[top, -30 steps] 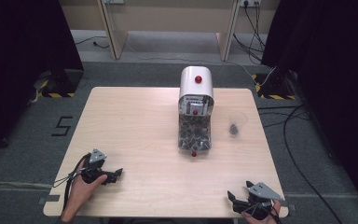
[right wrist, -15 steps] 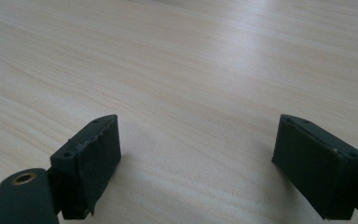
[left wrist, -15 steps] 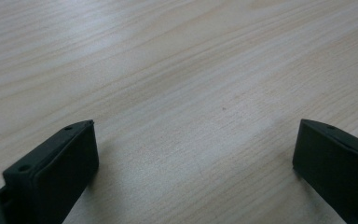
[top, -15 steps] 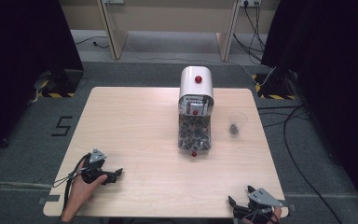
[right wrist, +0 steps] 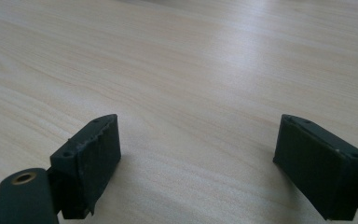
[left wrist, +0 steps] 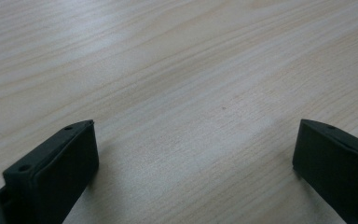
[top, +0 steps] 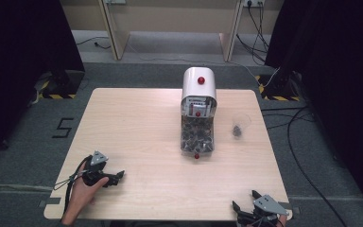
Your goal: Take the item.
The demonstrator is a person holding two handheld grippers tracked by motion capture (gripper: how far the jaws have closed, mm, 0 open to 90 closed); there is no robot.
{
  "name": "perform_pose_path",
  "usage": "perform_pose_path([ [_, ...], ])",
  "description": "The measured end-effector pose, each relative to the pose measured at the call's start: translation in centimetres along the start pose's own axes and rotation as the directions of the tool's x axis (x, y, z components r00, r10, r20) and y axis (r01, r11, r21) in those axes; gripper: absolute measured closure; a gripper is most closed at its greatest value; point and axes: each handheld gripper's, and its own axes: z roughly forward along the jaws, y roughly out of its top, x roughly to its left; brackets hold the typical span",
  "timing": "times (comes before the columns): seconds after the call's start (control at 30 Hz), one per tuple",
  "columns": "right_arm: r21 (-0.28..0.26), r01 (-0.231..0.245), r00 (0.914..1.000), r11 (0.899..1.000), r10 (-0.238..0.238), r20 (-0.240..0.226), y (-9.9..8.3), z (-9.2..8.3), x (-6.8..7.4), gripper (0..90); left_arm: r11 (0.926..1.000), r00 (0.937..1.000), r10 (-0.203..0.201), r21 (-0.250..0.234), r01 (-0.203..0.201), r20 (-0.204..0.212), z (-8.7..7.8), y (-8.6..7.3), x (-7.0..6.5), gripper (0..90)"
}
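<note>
Both pairs of jaws stand wide apart with nothing between them, bare wood showing in the left gripper view and the right gripper view alike. From above, the left gripper (top: 105,176) lies low on the table (top: 137,127) near its front left corner, and the right gripper (top: 257,210) sits at the front right edge, both well apart from the goods, which suggests a resting stance. A white dispenser (top: 198,111) (red knob on top, dark pieces in its clear chute) stands toward the far middle, likely so both hands can reach it. Just beside it, a clear cup (top: 238,126) holds a few dark pieces. Any label on the dispenser is too small to read; a "5" (top: 63,127) marks the floor.
</note>
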Motion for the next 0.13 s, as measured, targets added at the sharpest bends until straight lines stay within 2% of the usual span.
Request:
perform_pose_path([
  [0.13, -0.002, 0.004, 1.0, 1.0, -0.004, 0.001, 0.0, 0.0, -0.04, 15.1, 1.0, 1.0, 0.0, 0.0, 0.0, 0.0, 0.0, 0.0, 0.0, 0.0],
])
